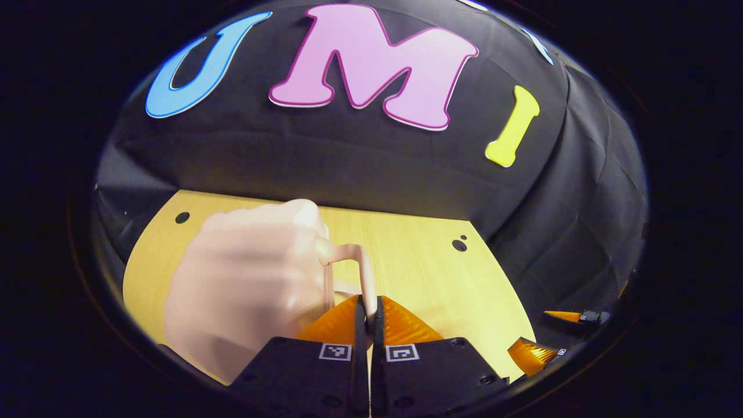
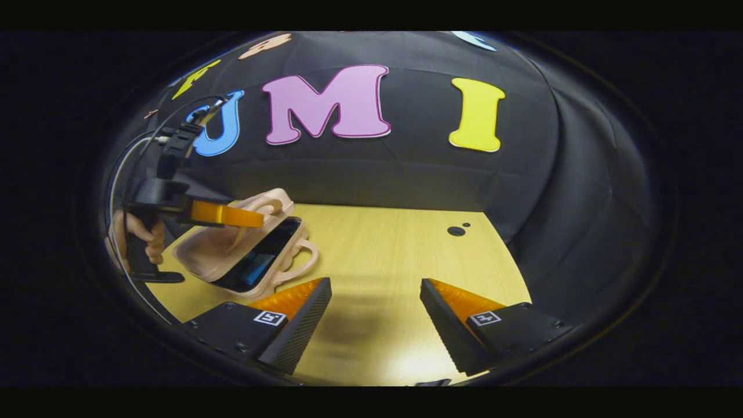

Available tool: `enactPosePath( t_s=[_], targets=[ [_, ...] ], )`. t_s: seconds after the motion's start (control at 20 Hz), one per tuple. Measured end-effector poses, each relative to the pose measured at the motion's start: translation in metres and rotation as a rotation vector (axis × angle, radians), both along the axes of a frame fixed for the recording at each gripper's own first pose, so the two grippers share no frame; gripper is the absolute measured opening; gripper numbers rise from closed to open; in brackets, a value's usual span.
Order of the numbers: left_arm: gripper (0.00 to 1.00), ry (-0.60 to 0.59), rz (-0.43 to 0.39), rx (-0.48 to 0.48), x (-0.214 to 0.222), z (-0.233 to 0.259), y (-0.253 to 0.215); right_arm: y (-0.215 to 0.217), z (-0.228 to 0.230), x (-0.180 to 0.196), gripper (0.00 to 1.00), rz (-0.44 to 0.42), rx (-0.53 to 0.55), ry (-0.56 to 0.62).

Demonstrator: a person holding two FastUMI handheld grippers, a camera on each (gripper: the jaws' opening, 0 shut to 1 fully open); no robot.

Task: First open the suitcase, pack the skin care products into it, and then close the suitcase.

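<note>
- Left gripper (image 1: pixel 369 310) has its jaws pinched on the lid handle (image 1: pixel 364 273); the suitcase (image 2: pixel 244 255) sits half open at the counter's (image 2: pixel 383 255) left.
- Right gripper (image 2: pixel 374 316) waits nearby, jaws wide, holding nothing.
- I'd swing the lid back slowly, keeping the pinch firm.

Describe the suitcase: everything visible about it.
The suitcase is a small, pale pink, smooth-looking hard case on the wooden table, near its left edge in the right gripper view. Its lid is partly raised, showing a dark interior. A loop handle sticks out from the front, one on each half. The left gripper has its jaws shut on the lid's handle, holding that half up.
</note>
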State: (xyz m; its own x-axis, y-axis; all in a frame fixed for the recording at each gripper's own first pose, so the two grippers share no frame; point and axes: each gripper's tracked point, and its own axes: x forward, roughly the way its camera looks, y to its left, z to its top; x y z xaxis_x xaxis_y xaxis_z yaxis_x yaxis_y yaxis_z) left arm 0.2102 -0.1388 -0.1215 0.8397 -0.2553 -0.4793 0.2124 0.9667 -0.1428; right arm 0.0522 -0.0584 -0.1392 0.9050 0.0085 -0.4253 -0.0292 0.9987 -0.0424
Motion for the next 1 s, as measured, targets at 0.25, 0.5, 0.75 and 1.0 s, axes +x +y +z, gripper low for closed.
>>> enactPosePath(
  t_s=[0.25, 0.5, 0.75, 1.0],
  targets=[
    [0.07, 0.031, -0.014, 0.076, 0.010, -0.048, -0.017, -0.020, -0.008, -0.014, 0.98, -0.052, 0.010, 0.013],
    [0.38, -0.056, -0.090, 0.032, -0.015, -0.017, -0.035, -0.013, 0.016, -0.030, 0.98, -0.083, 0.021, -0.044],
    [0.94, -0.282, -0.116, 0.053, -0.081, 0.067, -0.024, 0.011, 0.062, -0.058, 0.98, -0.094, 0.045, -0.139],
    [0.94, -0.573, -0.063, 0.001, -0.188, 0.182, 0.003, 0.042, 0.112, -0.103, 0.98, -0.094, 0.055, -0.254]
  ],
)
